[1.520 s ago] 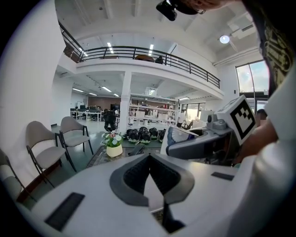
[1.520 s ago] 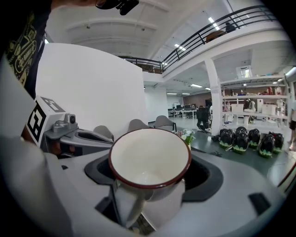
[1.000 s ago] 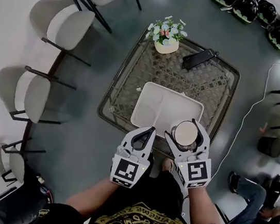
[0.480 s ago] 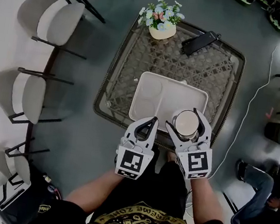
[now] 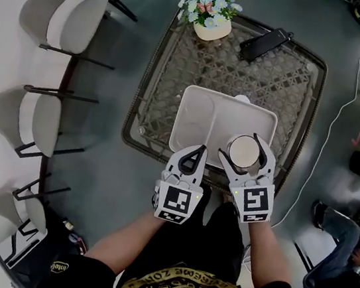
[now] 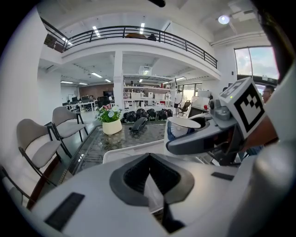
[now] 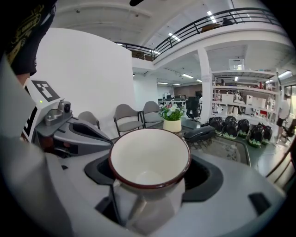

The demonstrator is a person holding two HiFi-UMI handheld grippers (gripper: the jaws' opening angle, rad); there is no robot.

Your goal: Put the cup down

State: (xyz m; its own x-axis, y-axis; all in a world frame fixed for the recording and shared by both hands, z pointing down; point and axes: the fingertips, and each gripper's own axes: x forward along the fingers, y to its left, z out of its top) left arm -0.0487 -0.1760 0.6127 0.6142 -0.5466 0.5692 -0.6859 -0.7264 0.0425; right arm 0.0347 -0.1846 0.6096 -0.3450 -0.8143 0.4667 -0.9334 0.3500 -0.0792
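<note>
Cup (image 5: 242,151), red-rimmed only in the right gripper view, is clamped by jaws of the right gripper (image 5: 242,147), moved further over the tray (image 5: 198,109) than before; left gripper (image 5: 198,151) jaws are pressed together.

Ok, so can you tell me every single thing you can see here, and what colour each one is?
table: one, glass top over a woven pattern, in the middle
tray: one, white, near side of the table
cup: one, white with a dark red rim, over the tray's near right part
flower pot: one, cream with pale flowers, far corner of the table
black object: one, far side of the table; cannot tell what it is
chairs: at least four, grey, along the left
helmets: several, black, beyond the table
other person: one, seated at the right
left claw: one, white, shut and empty
right claw: one, white, shut on the cup
</note>
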